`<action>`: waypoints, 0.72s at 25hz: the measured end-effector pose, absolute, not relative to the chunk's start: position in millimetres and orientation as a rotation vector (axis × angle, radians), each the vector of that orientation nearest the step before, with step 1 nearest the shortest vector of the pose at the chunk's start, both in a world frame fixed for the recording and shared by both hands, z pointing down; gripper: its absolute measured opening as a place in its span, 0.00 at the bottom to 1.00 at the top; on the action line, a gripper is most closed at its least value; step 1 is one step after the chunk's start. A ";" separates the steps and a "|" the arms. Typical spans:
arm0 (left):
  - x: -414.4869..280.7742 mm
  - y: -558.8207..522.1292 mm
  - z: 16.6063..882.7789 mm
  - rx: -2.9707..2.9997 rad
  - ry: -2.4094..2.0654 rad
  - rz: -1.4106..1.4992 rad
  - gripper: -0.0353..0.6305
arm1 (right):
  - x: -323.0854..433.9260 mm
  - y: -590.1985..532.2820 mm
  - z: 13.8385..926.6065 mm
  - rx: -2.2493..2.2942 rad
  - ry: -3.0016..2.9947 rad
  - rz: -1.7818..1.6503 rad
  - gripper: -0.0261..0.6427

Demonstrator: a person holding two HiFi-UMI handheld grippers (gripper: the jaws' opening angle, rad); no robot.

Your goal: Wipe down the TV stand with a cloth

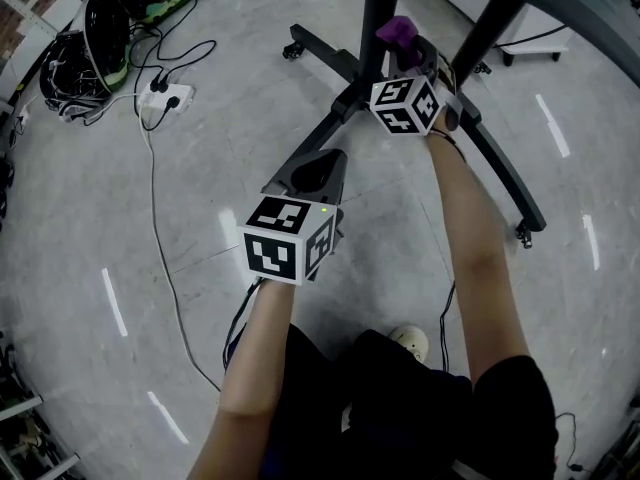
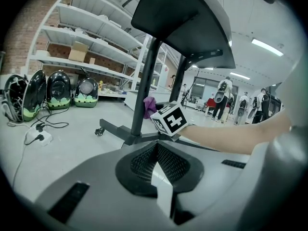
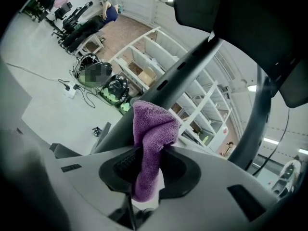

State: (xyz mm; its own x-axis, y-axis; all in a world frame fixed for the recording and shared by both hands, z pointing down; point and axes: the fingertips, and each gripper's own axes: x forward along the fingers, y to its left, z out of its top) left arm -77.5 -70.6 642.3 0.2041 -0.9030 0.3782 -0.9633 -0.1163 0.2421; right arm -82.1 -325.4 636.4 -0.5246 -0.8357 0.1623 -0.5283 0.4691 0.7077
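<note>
The TV stand is black, with two upright poles (image 1: 378, 8) and long legs on casters (image 1: 505, 173). My right gripper (image 1: 408, 50) is shut on a purple cloth (image 1: 397, 30), held against one pole just above the base. In the right gripper view the cloth (image 3: 153, 134) bunches out of the jaws and touches the slanting pole (image 3: 190, 73). My left gripper (image 1: 312, 173) hangs nearer me over the floor, beside a stand leg, shut with nothing in it. In the left gripper view its pads (image 2: 171, 163) meet, and the pole (image 2: 147, 81) and cloth (image 2: 149, 106) lie ahead.
A power strip with cables (image 1: 165, 96) and dark domed carriers (image 1: 105, 33) lie on the floor at the left. A thin cable (image 1: 160, 238) runs across the grey floor. Shelving (image 2: 86, 42) and standing people (image 2: 224, 97) are in the background. The person's shoe (image 1: 410, 340) is below.
</note>
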 end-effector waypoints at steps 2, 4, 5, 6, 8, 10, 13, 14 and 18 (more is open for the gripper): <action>-78.5 -72.9 645.6 2.048 -1.734 0.186 0.06 | -81.8 -324.6 654.3 1.108 -2.204 -0.825 0.20; -79.0 -74.6 649.4 2.036 -1.730 0.182 0.06 | -82.1 -322.6 671.2 1.080 -2.193 -0.816 0.20; -78.4 -75.3 651.5 2.032 -1.727 0.183 0.06 | -82.3 -321.5 680.1 1.064 -2.189 -0.808 0.20; -76.9 -76.2 653.6 2.032 -1.723 0.187 0.06 | -82.1 -320.5 689.4 1.047 -2.185 -0.800 0.20; -72.2 -78.4 657.2 2.039 -1.713 0.203 0.06 | -80.7 -319.2 707.4 1.019 -2.176 -0.783 0.20; -68.7 -80.1 660.6 2.049 -1.704 0.228 0.06 | -80.4 -318.8 723.5 1.005 -2.170 -0.759 0.20; -66.7 -80.9 666.5 2.052 -1.692 0.262 0.06 | -82.9 -316.7 750.0 0.980 -2.169 -0.693 0.20; -65.5 -81.2 668.0 2.053 -1.688 0.268 0.06 | -83.2 -315.2 759.4 0.964 -2.164 -0.676 0.20; -61.8 -81.1 673.6 2.057 -1.679 0.284 0.06 | -84.2 -312.1 779.4 0.925 -2.123 -0.699 0.20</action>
